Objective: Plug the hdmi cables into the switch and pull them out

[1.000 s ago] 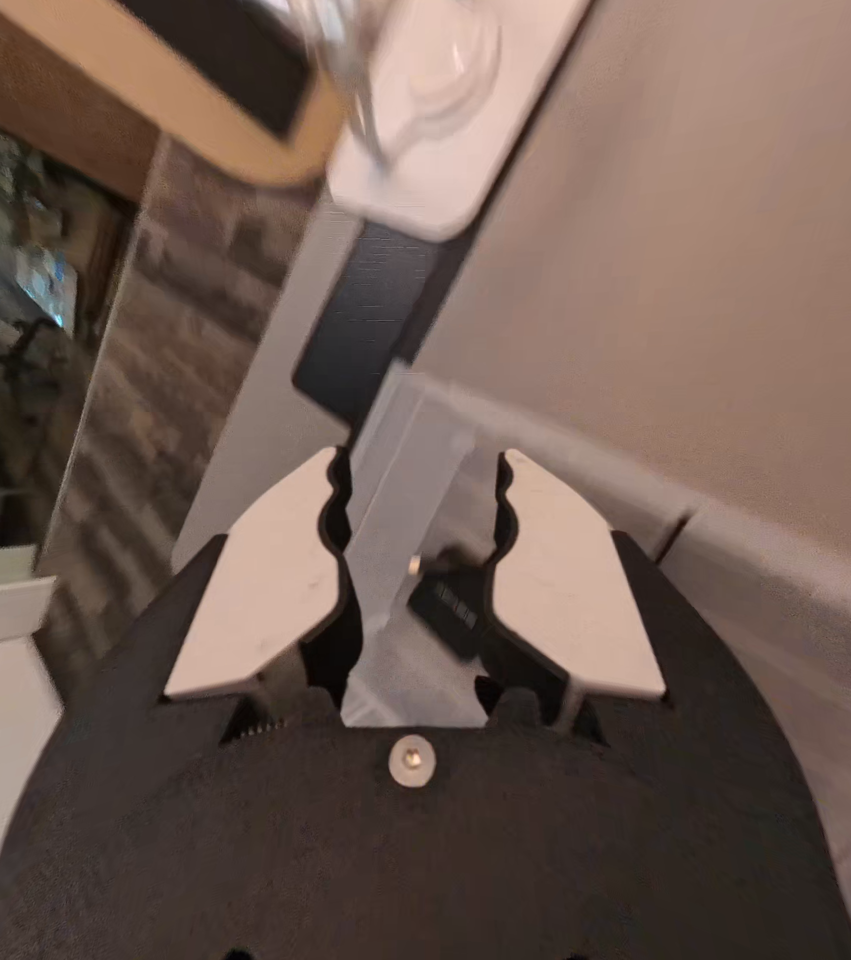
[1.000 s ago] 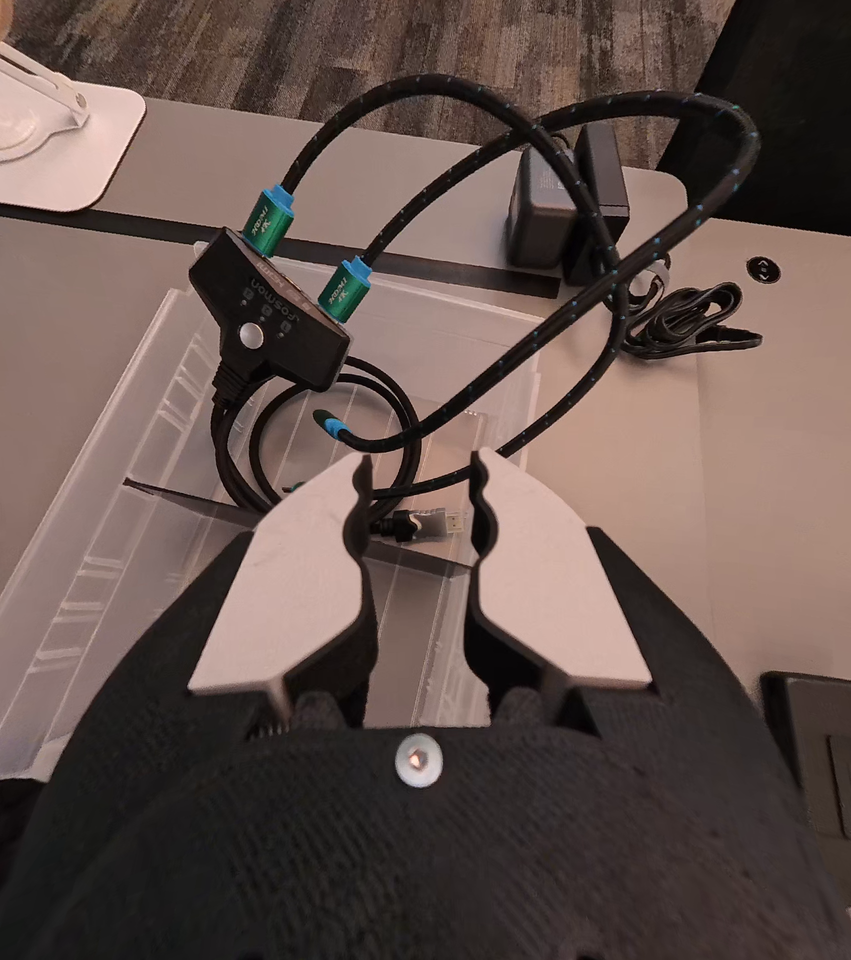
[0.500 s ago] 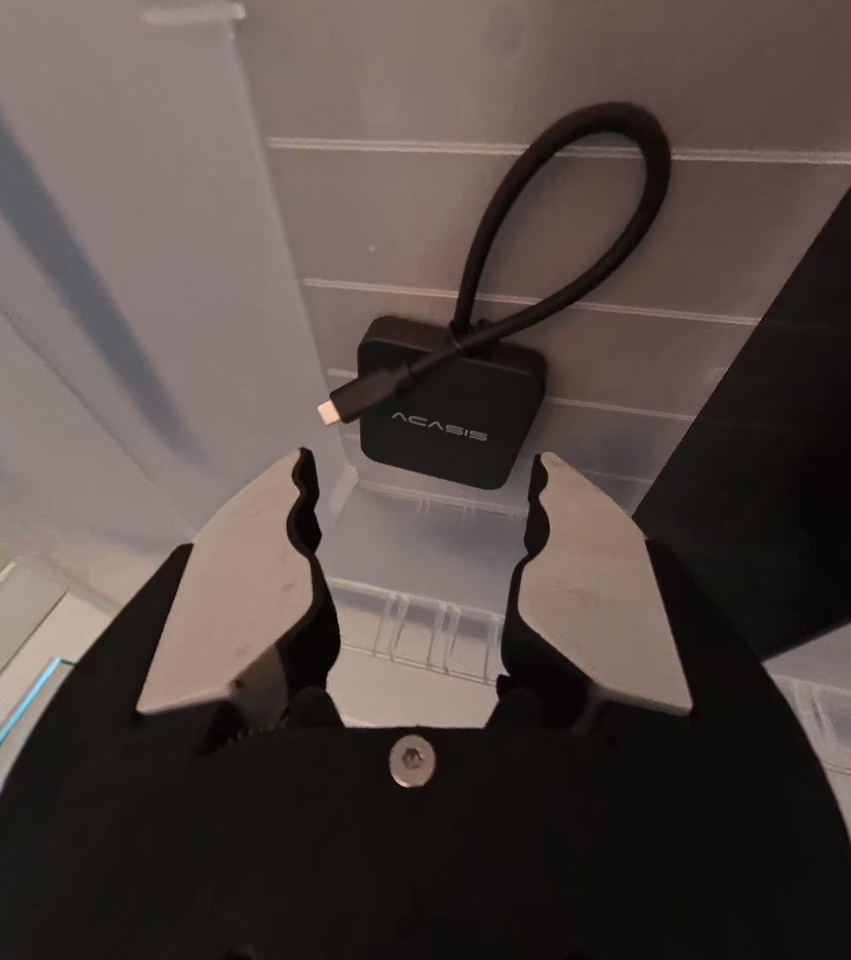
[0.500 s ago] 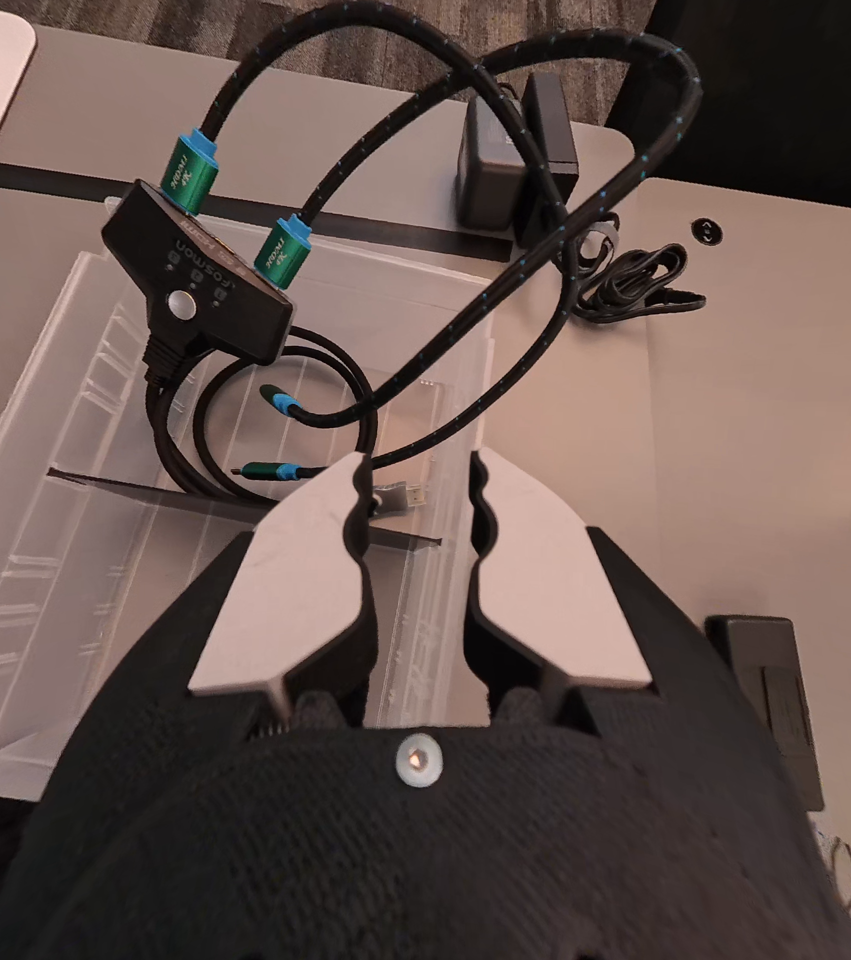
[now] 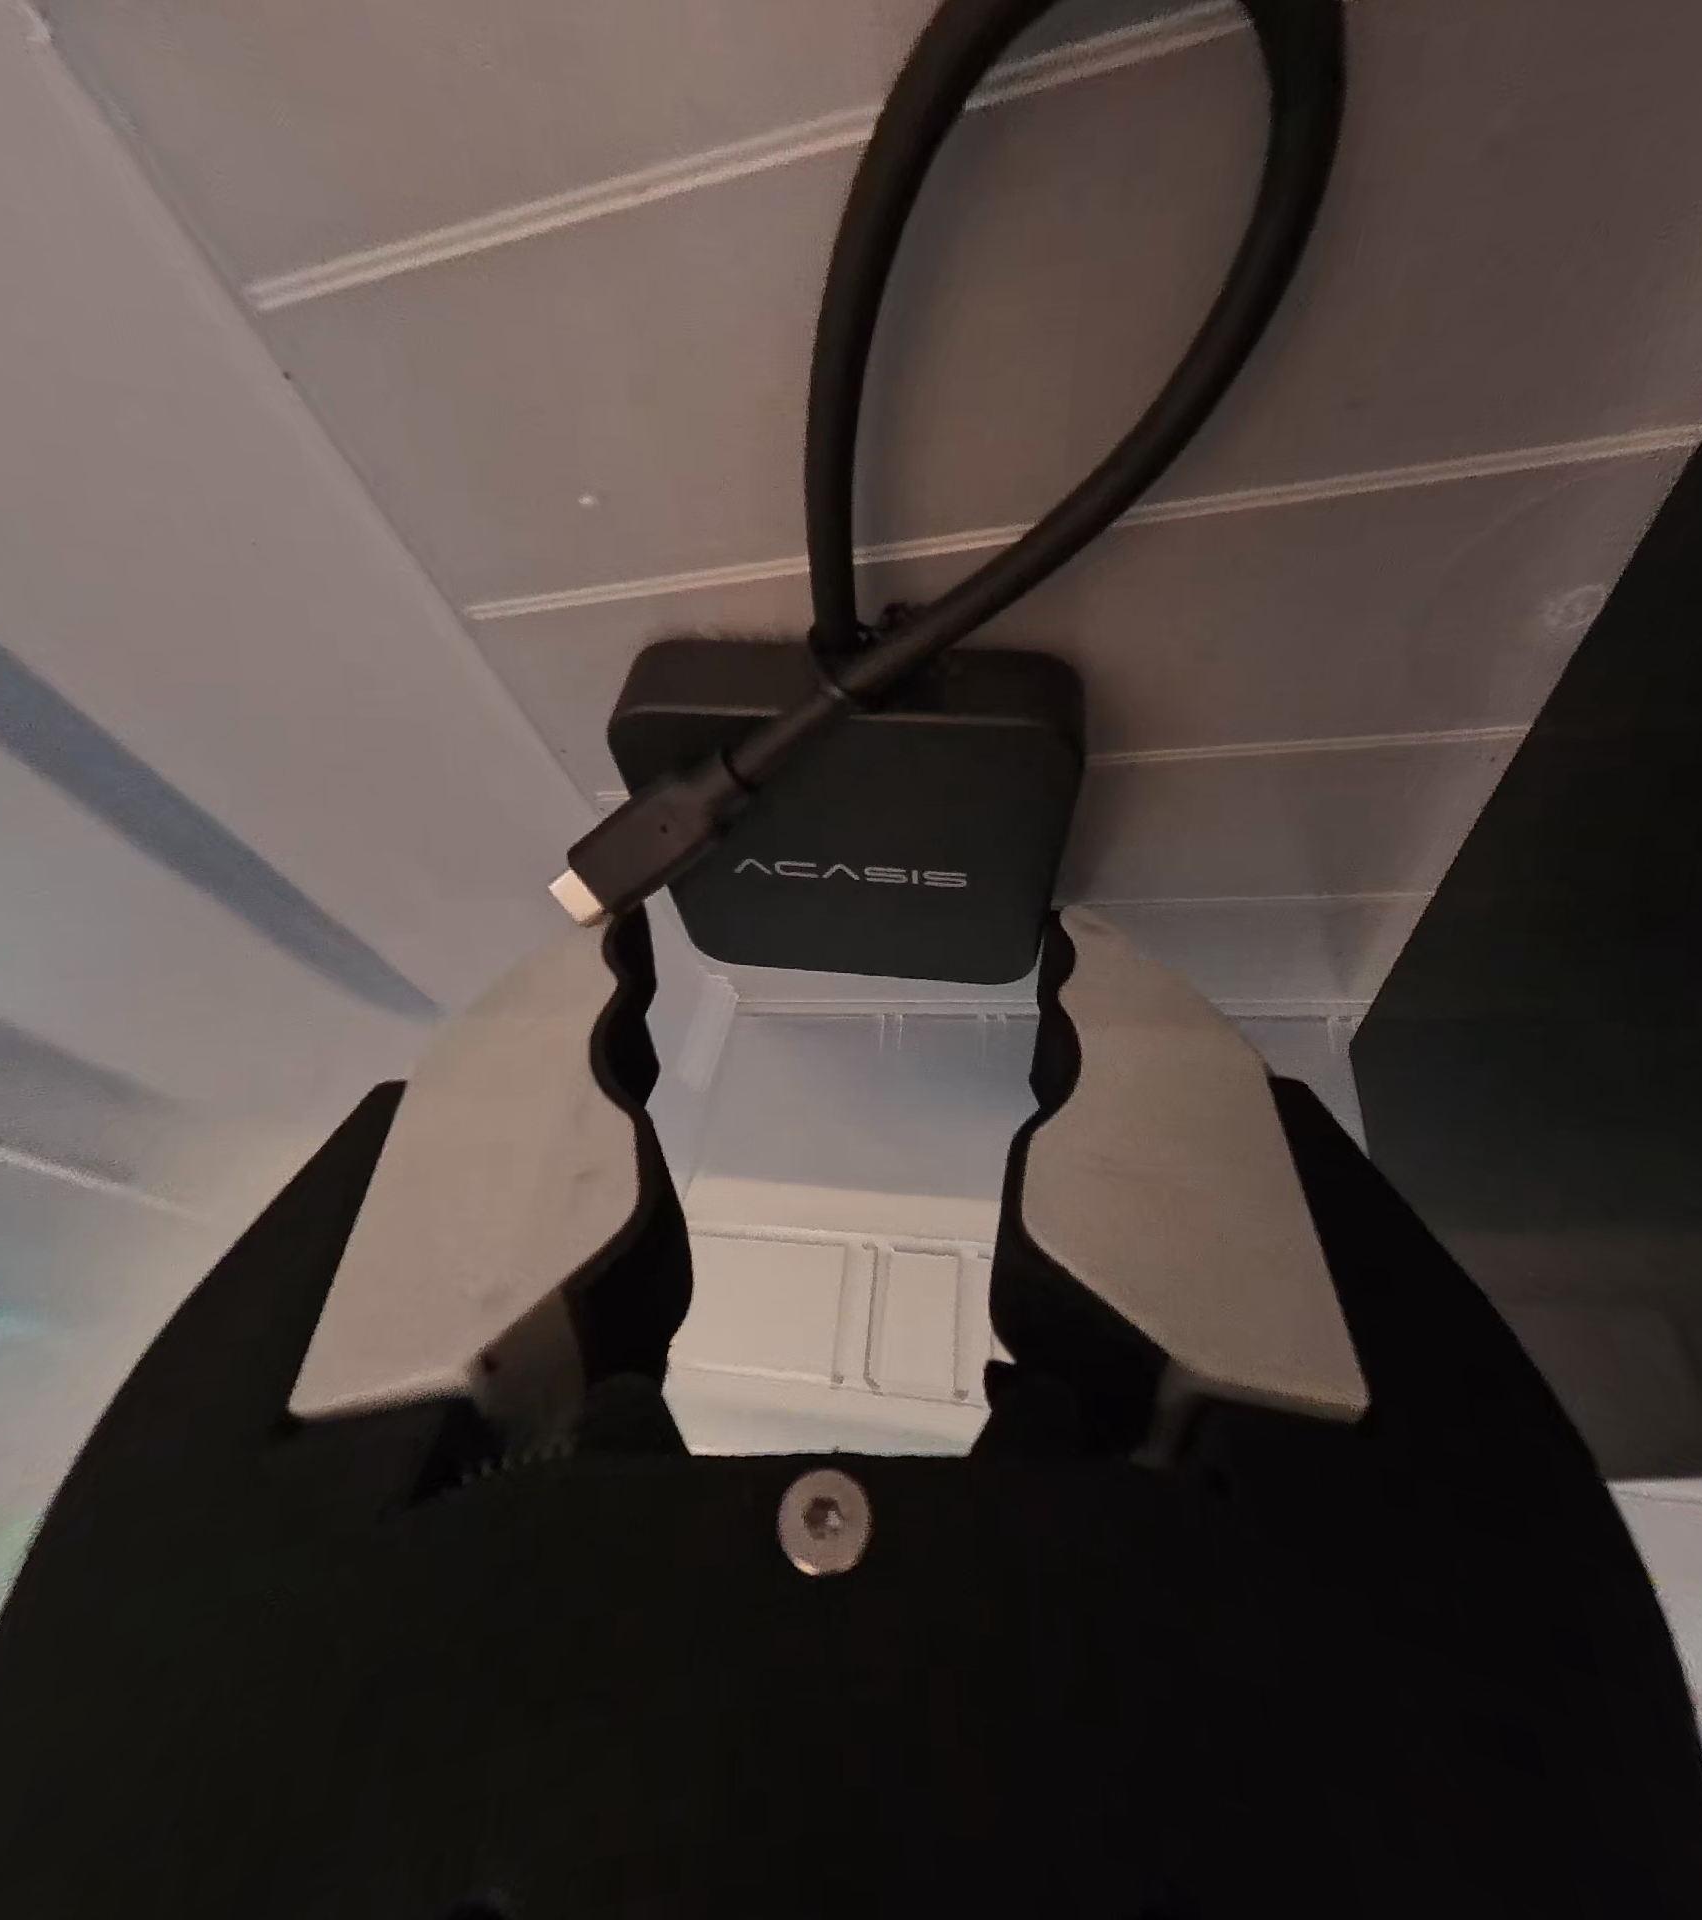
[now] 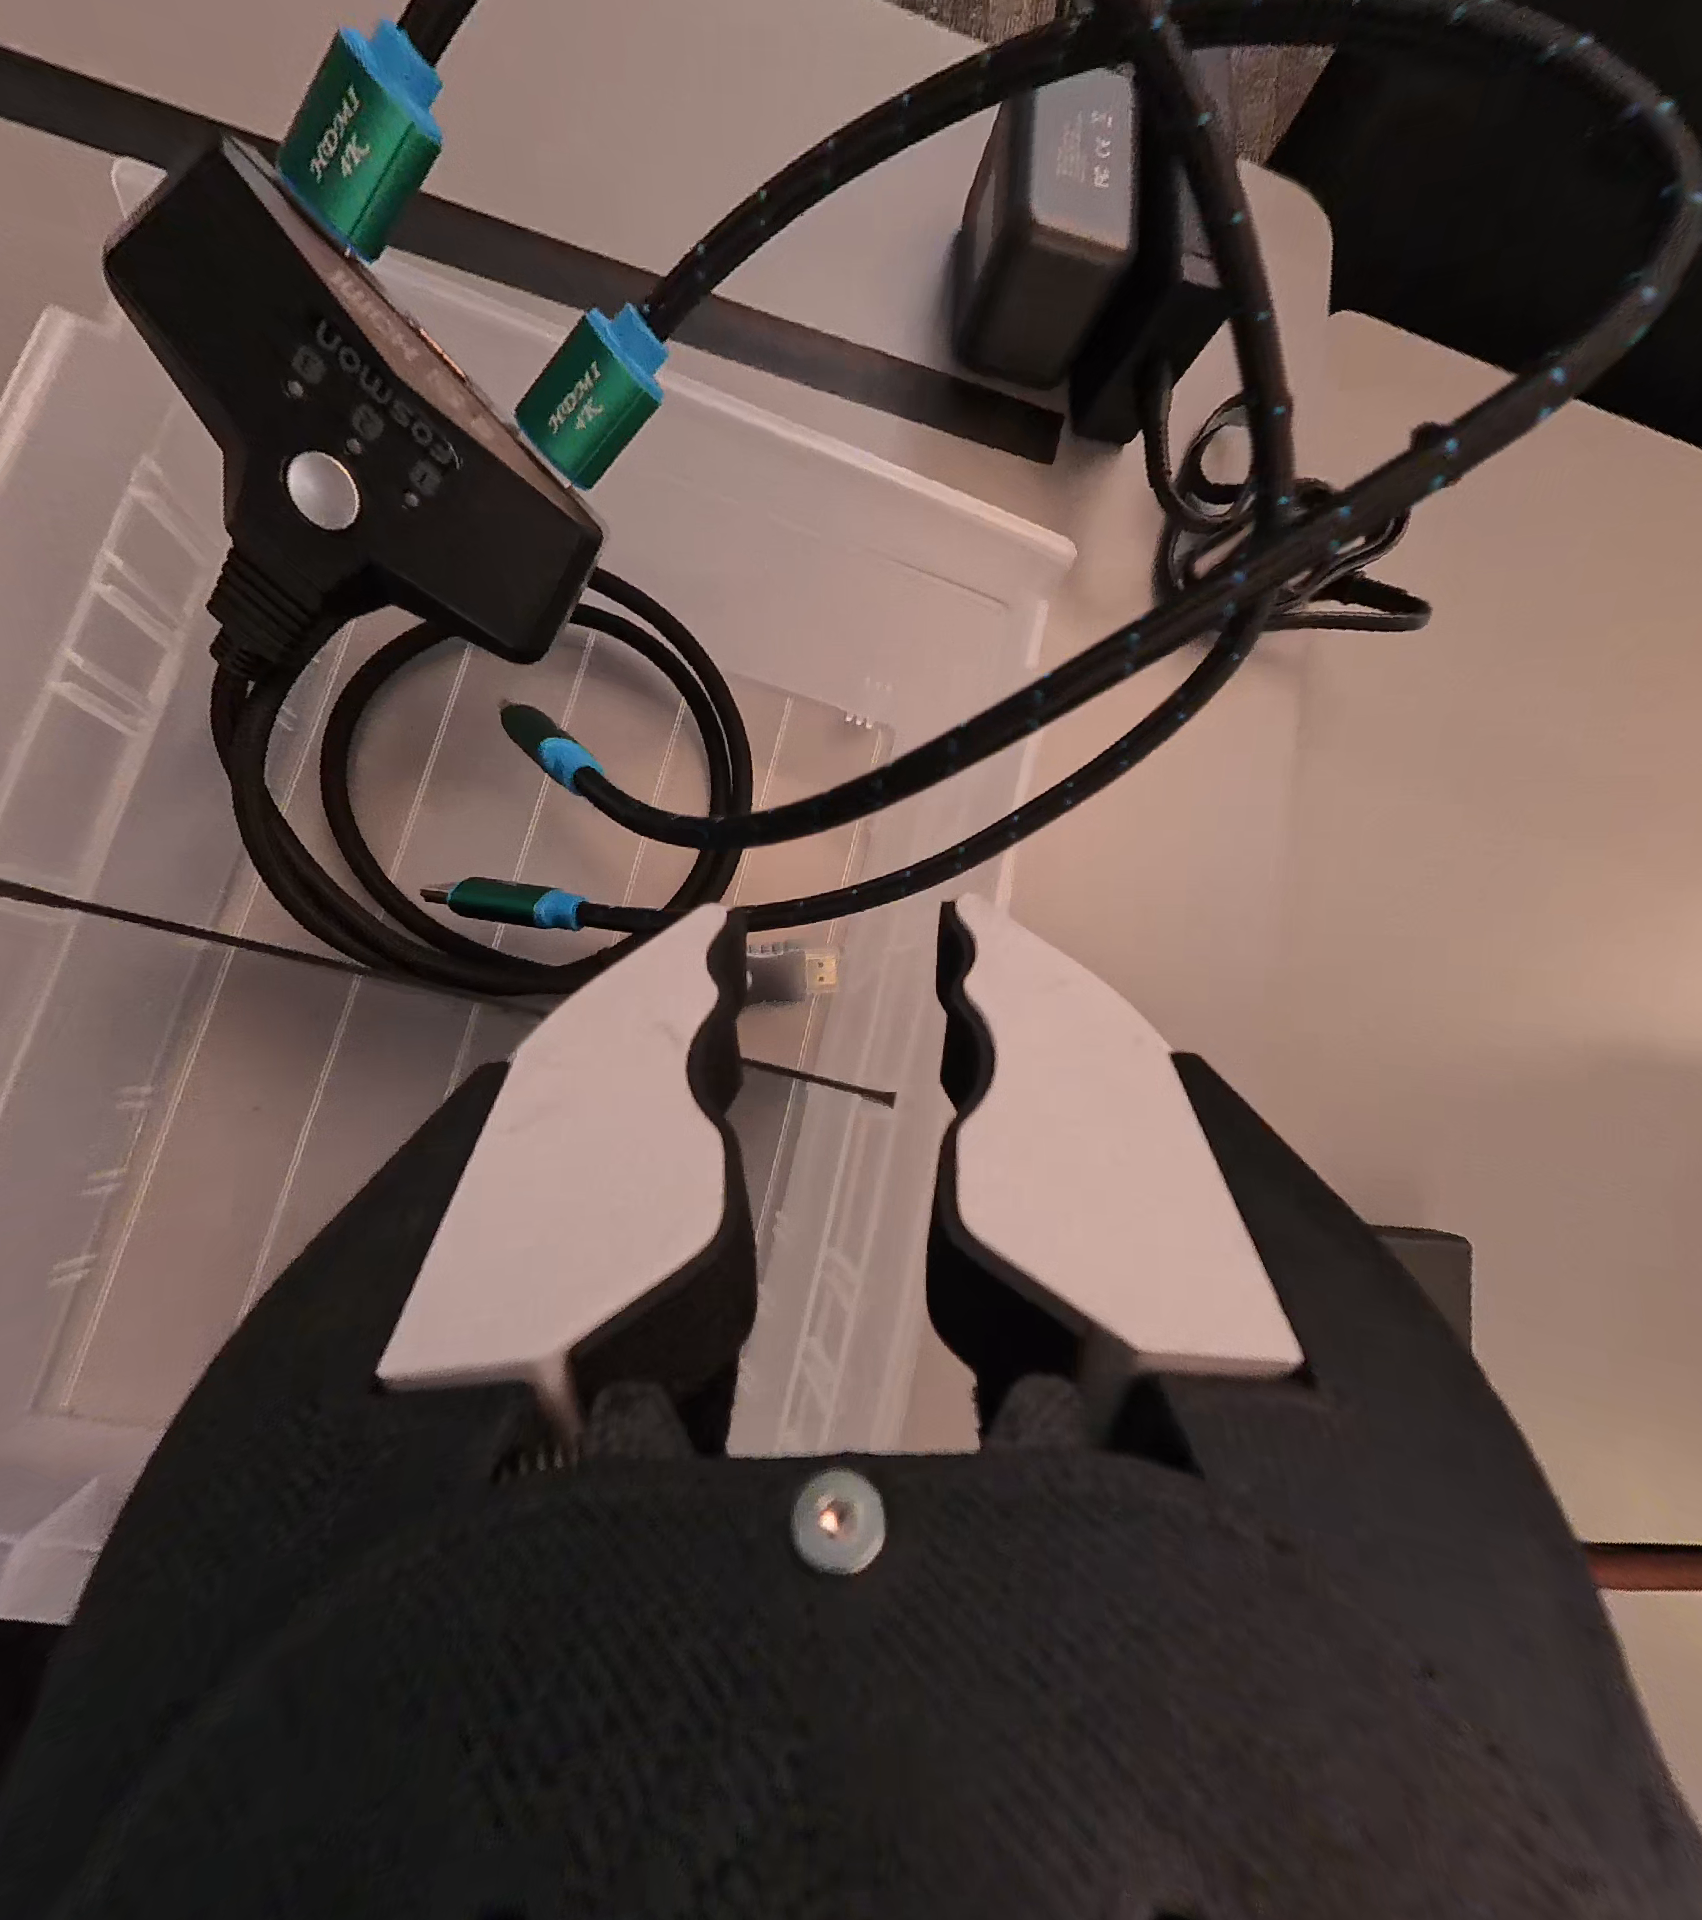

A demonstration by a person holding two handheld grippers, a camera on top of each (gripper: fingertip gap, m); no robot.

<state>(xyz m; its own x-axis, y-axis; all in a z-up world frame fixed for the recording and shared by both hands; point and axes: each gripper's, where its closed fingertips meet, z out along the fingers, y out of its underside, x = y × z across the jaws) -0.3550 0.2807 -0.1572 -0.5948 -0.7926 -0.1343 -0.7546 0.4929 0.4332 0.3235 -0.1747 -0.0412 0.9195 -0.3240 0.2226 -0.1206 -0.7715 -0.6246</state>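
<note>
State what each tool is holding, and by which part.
Nothing is held. The left tool is open before a black adapter box; the right tool is open, above the clear tray.

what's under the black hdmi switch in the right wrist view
The switch sits over a clear plastic bin. Beneath its lower edge its own black cable coils on the bin floor. What lies directly under its body is covered.

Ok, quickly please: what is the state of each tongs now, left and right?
Left tongs: open, holding nothing, just short of the square black adapter.
Right tongs: open, holding nothing, above the clear bin.
</note>
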